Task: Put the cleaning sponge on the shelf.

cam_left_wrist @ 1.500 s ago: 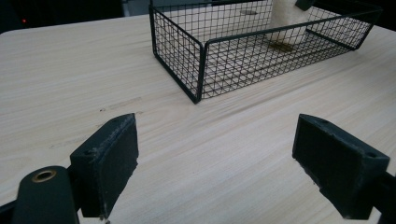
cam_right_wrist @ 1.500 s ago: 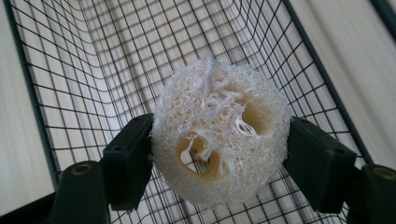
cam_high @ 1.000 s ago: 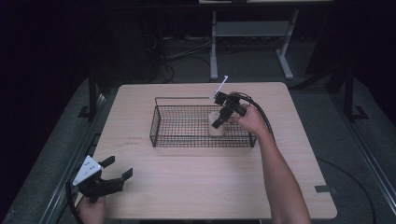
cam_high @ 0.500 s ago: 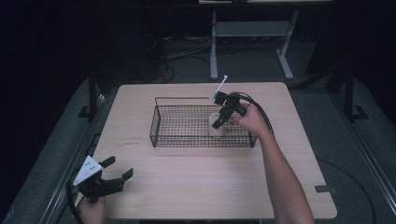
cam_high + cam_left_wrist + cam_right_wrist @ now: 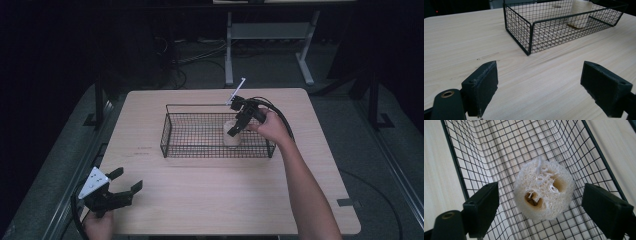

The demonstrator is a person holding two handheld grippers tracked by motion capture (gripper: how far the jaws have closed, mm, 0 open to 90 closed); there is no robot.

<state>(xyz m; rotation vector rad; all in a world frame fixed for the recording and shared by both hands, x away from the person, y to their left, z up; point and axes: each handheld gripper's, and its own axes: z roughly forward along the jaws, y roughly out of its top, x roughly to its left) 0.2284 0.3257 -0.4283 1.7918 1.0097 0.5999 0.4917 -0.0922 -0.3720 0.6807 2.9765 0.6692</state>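
A pale loofah sponge (image 5: 544,190) stands on end inside the black wire basket (image 5: 172,135), toward its right end (image 5: 232,138). My right gripper (image 5: 540,207) hangs over it with its jaws wide apart. They have just been opening, and the loofah sits between them untouched. In the high view that gripper (image 5: 238,125) points down into the basket. My left gripper (image 5: 122,192) rests open near the table's front left corner with nothing between its pads (image 5: 484,87). The basket (image 5: 530,37) and the loofah (image 5: 579,15) lie ahead of it.
The basket sits mid-table on a light wooden tabletop (image 5: 210,195). A metal stand (image 5: 270,35) and cables lie on the dark floor behind the table. The person's right forearm (image 5: 305,190) crosses the right side of the table.
The right gripper's jaws look slightly wider around the loofah than a second ago. Neither hand has shifted noticeably.
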